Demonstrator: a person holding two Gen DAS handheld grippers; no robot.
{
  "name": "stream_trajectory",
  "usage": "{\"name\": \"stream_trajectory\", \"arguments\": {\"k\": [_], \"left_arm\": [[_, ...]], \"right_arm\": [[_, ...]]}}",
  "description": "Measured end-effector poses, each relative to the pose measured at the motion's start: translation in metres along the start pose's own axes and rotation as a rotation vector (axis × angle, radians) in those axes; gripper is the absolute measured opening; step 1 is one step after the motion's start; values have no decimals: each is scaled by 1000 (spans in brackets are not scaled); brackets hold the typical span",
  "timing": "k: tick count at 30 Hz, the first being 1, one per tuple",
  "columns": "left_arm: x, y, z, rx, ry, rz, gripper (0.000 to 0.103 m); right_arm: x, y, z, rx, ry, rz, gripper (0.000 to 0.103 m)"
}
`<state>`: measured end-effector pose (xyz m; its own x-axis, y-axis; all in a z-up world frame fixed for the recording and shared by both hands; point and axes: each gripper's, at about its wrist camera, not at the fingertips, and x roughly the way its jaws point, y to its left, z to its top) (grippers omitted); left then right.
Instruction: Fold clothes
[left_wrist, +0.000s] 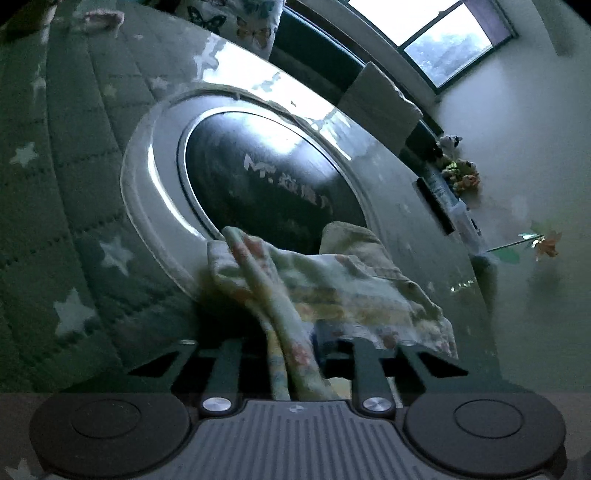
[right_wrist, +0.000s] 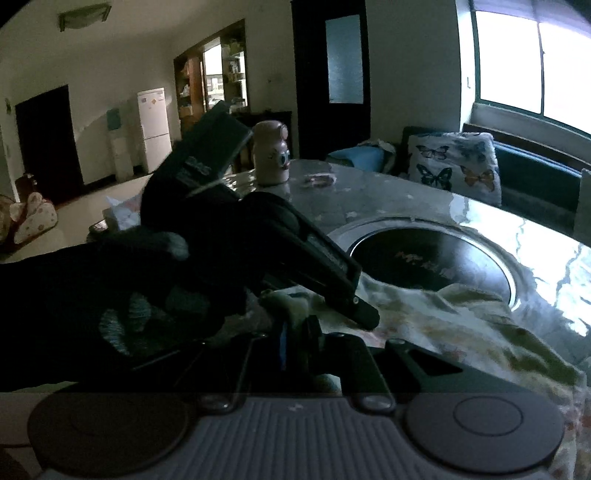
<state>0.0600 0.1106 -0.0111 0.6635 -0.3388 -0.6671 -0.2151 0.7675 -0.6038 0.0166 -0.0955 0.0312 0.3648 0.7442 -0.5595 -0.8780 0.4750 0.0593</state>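
A pale floral garment (left_wrist: 325, 288) lies bunched on the table in front of the round inset cooktop (left_wrist: 266, 177). My left gripper (left_wrist: 295, 354) is shut on a fold of it, and the cloth runs back between the fingers. In the right wrist view the same garment (right_wrist: 461, 325) spreads over the table's near edge. My right gripper (right_wrist: 299, 339) is shut on a bunch of the cloth. The other gripper (right_wrist: 325, 273), held by a gloved hand, crosses just in front of it and presses onto the cloth.
The glossy table (right_wrist: 369, 195) carries a small pink bottle (right_wrist: 271, 155) at its far side. A butterfly cushion (right_wrist: 454, 166) and a dark sofa stand behind, under the window. A star-patterned quilted cover (left_wrist: 55, 184) lies left of the cooktop.
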Motion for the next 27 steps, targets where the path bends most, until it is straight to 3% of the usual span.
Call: {"name": "stream_trajectory", "arguments": {"k": [3,6,12,17,22,23,25,27], "left_arm": [[0,2,-1,-4,-4,-8,14],[0,1,0,2,-5,-9,14],[3,0,-2,13,-11,-2,14],[2,-1,-3,19,-13,4,15],[3,-5,-3,42,-16,22,15],[4,-6,-3,49,-17,28,15],[4,-9,-3,67,-20,41,15],[4,-12,-3,85,-23,53,15]], "right_arm": [[-10,-10,-7,48,7,37,14],[-24,-25,-13,99,-5,7,14],[-41,-90,-27,264,-4,-219,16],[-36,-139,-45,371,26,-350,16],[-36,-161,-60,397,48,-468,16],[-38,-165,-62,405,37,-468,18],[-42,-167,-62,399,28,-528,40],[-45,-172,-62,399,13,-573,43]]}}
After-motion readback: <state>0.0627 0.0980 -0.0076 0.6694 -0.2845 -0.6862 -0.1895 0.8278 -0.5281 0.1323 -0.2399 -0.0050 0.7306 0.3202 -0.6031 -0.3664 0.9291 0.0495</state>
